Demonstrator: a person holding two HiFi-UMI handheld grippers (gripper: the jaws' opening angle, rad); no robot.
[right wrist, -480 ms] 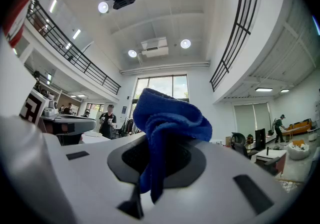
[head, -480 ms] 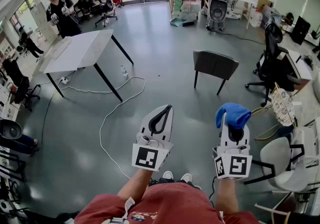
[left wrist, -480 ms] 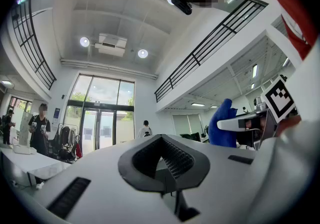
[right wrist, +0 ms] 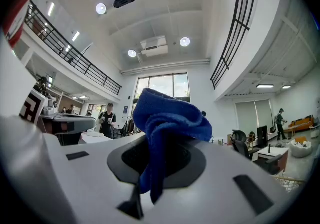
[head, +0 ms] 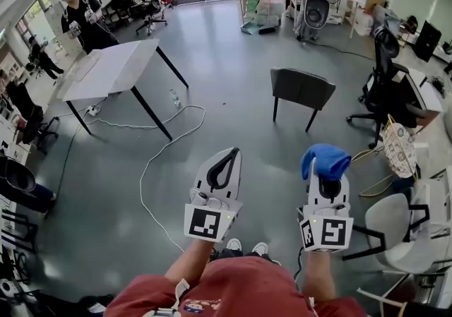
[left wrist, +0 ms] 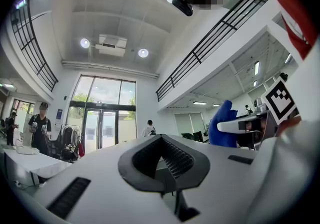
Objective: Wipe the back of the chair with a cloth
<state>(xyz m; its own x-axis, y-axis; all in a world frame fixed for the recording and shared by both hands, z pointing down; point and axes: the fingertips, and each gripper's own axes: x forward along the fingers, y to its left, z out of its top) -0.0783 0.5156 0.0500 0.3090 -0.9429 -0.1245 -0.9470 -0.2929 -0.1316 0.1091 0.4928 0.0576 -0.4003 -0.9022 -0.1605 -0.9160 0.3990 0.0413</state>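
We hold the cloth (head: 325, 159), soft, light and limp by our judgement, pinched at a bunched fold in the right hand-held gripper (head: 324, 177), left hand-held gripper (head: 232, 152) pressed together empty, chair (head: 302, 90) well ahead.

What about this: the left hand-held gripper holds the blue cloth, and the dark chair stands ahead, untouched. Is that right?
Wrong side: the blue cloth is clamped in the right hand-held gripper, as the right gripper view shows; the left hand-held gripper is shut on nothing. The dark chair does stand ahead, untouched.
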